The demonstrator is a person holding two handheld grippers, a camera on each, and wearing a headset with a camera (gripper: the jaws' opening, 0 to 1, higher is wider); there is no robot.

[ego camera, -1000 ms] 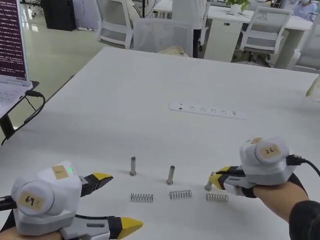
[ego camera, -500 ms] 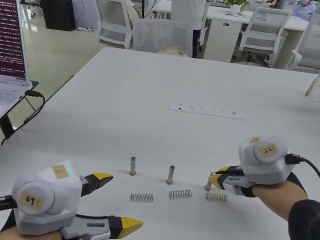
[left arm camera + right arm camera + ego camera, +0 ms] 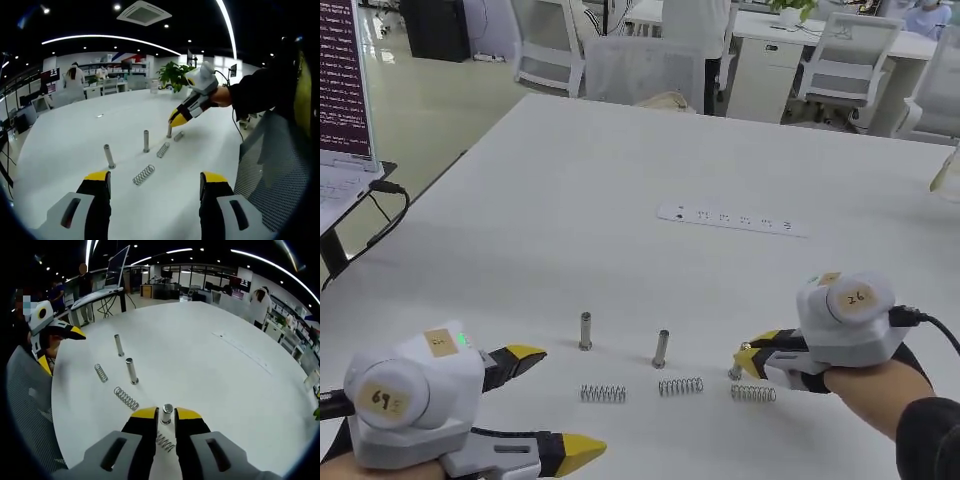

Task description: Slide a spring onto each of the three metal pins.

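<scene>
Three short metal pins stand upright in a row on the white table (image 3: pixel 570 200): left pin (image 3: pixel 586 331), middle pin (image 3: pixel 661 349), right pin (image 3: pixel 736 370). In front of each pin lies a spring: left spring (image 3: pixel 603 394), middle spring (image 3: pixel 680 386), right spring (image 3: pixel 753 393). My right gripper (image 3: pixel 748 361) has its yellow tips at the right pin; in the right gripper view the jaws of the right gripper (image 3: pixel 167 416) close on that right pin (image 3: pixel 167 411) from both sides, with the right spring (image 3: pixel 165 441) below them. My left gripper (image 3: pixel 555 402) stands open and empty, near the table's front edge, left of the springs.
A white power strip (image 3: pixel 732 220) lies across the table's middle, beyond the pins. A laptop (image 3: pixel 340 110) with a cable stands on a stand at the left. Office chairs (image 3: pixel 550 45) and desks stand behind the table's far edge.
</scene>
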